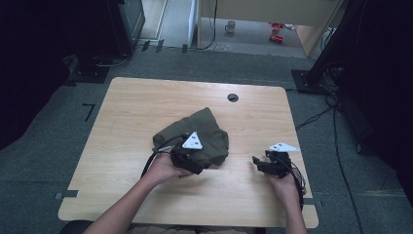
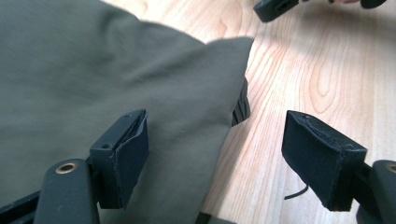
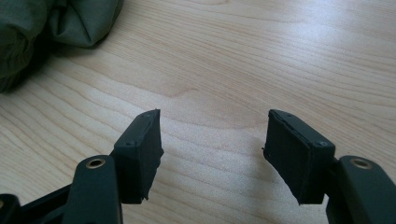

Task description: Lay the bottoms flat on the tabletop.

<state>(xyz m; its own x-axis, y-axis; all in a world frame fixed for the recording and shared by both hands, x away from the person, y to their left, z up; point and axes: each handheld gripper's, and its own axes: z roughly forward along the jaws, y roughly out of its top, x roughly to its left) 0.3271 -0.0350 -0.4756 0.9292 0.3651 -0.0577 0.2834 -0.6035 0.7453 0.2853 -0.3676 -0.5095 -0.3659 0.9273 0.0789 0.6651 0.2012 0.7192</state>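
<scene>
High view: a pale wood-grain table with rounded corners and a round cable hole carries a crumpled olive-green garment, bunched into a rough mound at the table's middle. The left gripper sits at the garment's near edge, a grey three-cornered plate on top and a black cable looping behind it. The right gripper rests over bare wood, well apart from the cloth, held by the person's right hand.

Left gripper view: the left gripper stands wide, its jaws faced with matte black padding, worn at the edges. One pad lies over the garment, which is smooth, soft-folded and matte; its edge ends between the jaws, the other pad over bare wood. Neither pad presses on the cloth. A ribbed dark trim shows under the fabric's edge.

Right gripper view: the right gripper is spread wide with only wood between its pads. Rolled folds of the garment lie at the upper left.
</scene>
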